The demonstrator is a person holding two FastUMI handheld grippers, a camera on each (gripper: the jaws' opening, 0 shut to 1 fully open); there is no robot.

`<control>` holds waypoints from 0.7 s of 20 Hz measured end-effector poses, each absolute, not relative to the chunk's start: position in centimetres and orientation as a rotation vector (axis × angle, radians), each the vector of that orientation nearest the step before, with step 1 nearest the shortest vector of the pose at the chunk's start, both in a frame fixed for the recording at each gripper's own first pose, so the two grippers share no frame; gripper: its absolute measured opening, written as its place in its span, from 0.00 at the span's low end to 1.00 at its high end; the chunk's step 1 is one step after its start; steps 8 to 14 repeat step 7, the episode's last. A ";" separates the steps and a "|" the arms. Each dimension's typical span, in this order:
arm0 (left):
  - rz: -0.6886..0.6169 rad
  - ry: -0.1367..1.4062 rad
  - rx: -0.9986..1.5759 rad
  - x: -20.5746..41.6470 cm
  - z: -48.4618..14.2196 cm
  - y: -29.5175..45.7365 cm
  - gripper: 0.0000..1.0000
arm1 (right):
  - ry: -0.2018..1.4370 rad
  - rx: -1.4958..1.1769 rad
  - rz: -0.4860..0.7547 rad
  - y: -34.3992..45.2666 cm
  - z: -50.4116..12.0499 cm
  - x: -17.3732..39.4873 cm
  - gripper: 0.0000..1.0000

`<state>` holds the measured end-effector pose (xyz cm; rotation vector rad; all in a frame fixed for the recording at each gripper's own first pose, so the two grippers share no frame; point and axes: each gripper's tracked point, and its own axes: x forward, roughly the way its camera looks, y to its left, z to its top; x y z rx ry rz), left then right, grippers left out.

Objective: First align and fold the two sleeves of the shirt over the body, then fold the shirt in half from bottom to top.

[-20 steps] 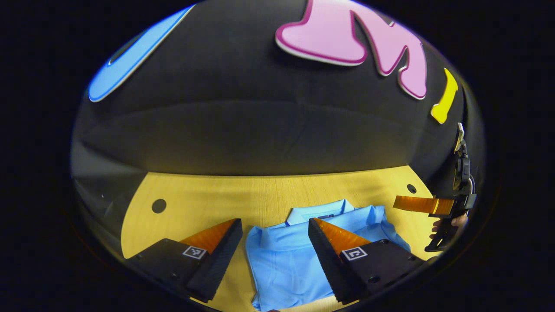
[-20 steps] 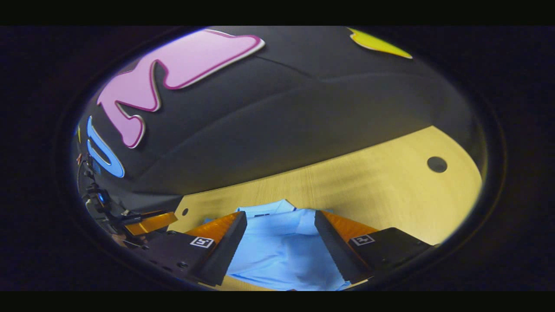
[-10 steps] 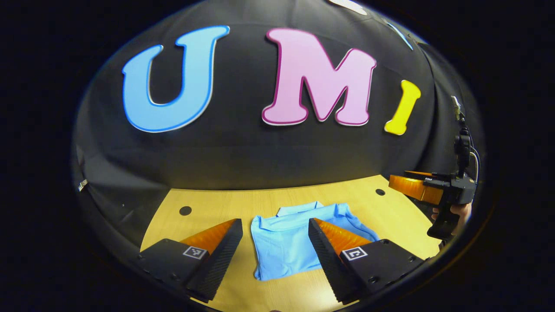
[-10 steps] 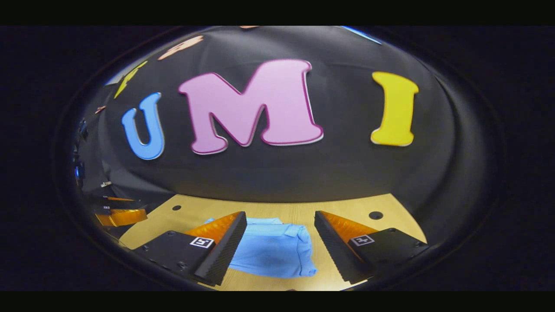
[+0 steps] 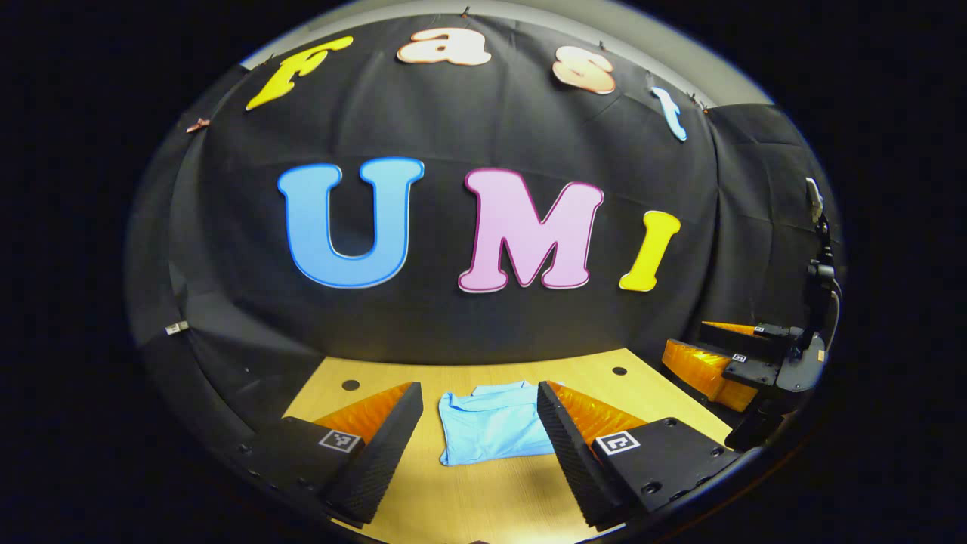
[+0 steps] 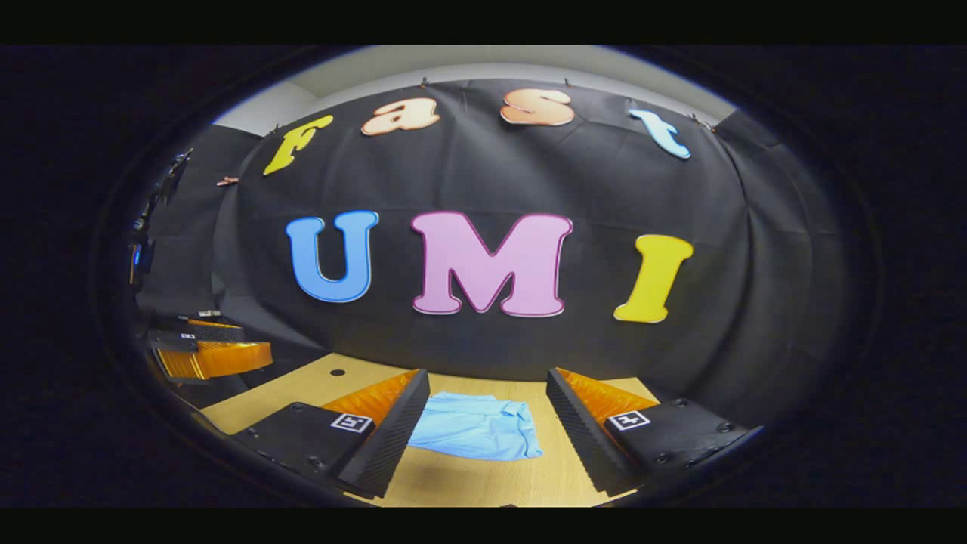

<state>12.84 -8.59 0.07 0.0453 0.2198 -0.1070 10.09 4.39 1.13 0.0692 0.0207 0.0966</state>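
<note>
Left gripper view is showing the folded shirt [image 5: 489,432] lying on the tabletop [image 5: 483,499], both grippers gaping empty, so retreating without snagging looks best.

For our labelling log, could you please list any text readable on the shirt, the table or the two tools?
Shirt: no print or tag that can be read.
Table: none.
Left tool and right tool: only square coded markers on the fingers, a pattern with no words or numbers.
</note>
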 end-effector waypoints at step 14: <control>-0.127 0.111 0.088 4.7 4.0 -10.4 0.97 | -0.094 0.058 0.075 5.9 6.8 1.6 0.97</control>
